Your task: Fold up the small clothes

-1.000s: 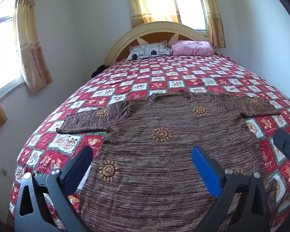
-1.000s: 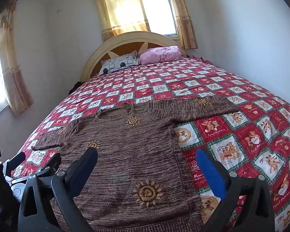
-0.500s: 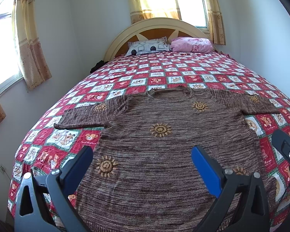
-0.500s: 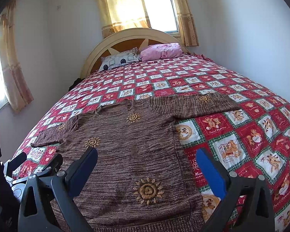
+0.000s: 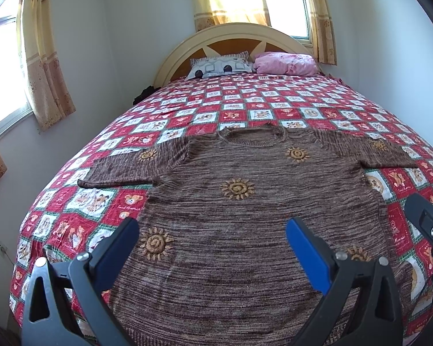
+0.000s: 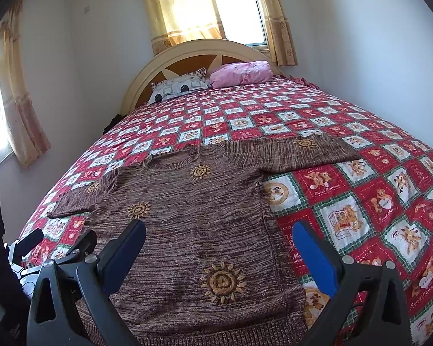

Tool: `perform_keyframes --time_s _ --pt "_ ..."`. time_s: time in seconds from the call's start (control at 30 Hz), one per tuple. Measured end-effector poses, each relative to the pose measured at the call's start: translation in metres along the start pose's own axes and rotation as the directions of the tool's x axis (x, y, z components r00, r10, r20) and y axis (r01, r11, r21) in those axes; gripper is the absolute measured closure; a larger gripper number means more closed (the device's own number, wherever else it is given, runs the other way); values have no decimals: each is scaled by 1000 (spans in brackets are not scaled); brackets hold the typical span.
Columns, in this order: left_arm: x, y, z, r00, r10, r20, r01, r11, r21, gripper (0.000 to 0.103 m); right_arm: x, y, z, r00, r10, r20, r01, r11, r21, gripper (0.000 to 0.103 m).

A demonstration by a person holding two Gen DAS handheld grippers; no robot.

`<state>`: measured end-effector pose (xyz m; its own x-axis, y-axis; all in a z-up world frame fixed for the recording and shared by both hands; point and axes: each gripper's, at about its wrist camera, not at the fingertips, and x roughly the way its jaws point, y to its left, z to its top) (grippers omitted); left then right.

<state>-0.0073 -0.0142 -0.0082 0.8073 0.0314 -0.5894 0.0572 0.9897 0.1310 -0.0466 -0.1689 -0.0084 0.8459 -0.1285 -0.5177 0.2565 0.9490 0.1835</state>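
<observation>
I judge the folding not yet begun: the brown marled knit sweater with embroidered gold suns [image 5: 245, 216] lies spread flat, front up, on the red-and-white checked bedspread [image 5: 245, 101], both sleeves out. My left gripper [image 5: 210, 230] hangs above its lower left part, jaws spread wide, holding nothing. My right gripper [image 6: 218, 238] hangs likewise wide and empty over the lower right side seam. Next I need to descend and pinch a sleeve or hem edge.

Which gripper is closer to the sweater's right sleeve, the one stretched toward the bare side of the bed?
Right. The right gripper hovers open over the sweater's right edge, below that sleeve. The left gripper, also open, hovers over the sweater's left half, farther away.
</observation>
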Motion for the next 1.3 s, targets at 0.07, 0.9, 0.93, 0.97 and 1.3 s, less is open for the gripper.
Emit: perform_keyframes --time_s 0.07,0.9,0.93,0.97,1.3 --pt "0 0 0 1000 1 -1 -1 1000 0 0 0 0 0 1000 1 -1 -1 1000 1 1" --pt "27 5 -1 999 -14 -29 14 1000 2 0 32 -20 -1 999 12 -52 -10 999 47 1" --pt "31 5 0 999 -21 -33 21 1000 5 0 37 -28 0 999 6 -52 -3 998 65 1" --pt "36 6 0 999 -26 -38 26 1000 9 0 42 -36 2 998 -1 -55 5 997 80 1" --pt "81 16 35 999 -23 -38 24 1000 18 0 88 -163 84 989 -130 -69 143 962 232 27"
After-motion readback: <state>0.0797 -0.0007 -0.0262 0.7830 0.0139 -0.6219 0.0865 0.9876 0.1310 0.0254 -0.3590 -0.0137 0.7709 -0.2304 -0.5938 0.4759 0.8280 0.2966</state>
